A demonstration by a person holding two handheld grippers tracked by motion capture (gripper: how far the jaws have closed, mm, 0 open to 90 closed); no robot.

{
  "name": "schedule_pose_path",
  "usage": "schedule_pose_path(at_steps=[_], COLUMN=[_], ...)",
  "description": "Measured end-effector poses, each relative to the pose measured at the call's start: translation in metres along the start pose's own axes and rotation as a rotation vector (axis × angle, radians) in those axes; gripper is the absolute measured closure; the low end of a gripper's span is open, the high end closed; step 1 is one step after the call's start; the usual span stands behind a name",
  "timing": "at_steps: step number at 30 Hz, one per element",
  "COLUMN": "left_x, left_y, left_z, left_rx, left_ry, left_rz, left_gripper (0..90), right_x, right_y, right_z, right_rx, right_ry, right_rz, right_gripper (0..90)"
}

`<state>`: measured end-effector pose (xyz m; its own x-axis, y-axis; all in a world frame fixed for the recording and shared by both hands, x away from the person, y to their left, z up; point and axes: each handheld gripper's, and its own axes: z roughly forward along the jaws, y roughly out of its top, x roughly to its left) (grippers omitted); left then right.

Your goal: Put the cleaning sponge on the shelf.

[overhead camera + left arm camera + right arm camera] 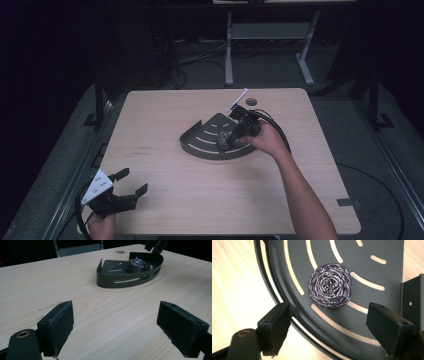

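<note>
Steel scourer (329, 285) inside slotted tray (387, 250)

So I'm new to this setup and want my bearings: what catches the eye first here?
A coiled metal scouring pad lies on the floor of a dark, slotted, fan-shaped tray at the middle of the pale wooden table. The right tongs hang just above the pad, jaws open, nothing between them. The left tongs rest open over the table's near left corner, far from the tray.
</note>
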<state>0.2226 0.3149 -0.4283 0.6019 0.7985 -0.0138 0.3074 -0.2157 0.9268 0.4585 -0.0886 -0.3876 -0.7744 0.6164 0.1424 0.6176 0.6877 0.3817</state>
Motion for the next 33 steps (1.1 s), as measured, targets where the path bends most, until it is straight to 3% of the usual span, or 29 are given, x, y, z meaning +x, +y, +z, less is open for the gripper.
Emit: schedule_pose_path(at_steps=[23, 33], left_x=[-0.001, -0.002], left_y=[0.000, 0.000], left_z=[0.001, 0.001], left_rx=[0.011, 0.009], left_ry=[0.003, 0.003], left_rz=[0.005, 0.008], left_gripper=[13.5, 13.5], right_x=[0.009, 0.010], right_y=[-0.039, -0.062], right_z=[-0.022, -0.023], right_rx=[-0.023, -0.019], right_ry=[-0.002, 0.003], right_rz=[-0.022, -0.008], right_gripper=[19.4, 19.3])
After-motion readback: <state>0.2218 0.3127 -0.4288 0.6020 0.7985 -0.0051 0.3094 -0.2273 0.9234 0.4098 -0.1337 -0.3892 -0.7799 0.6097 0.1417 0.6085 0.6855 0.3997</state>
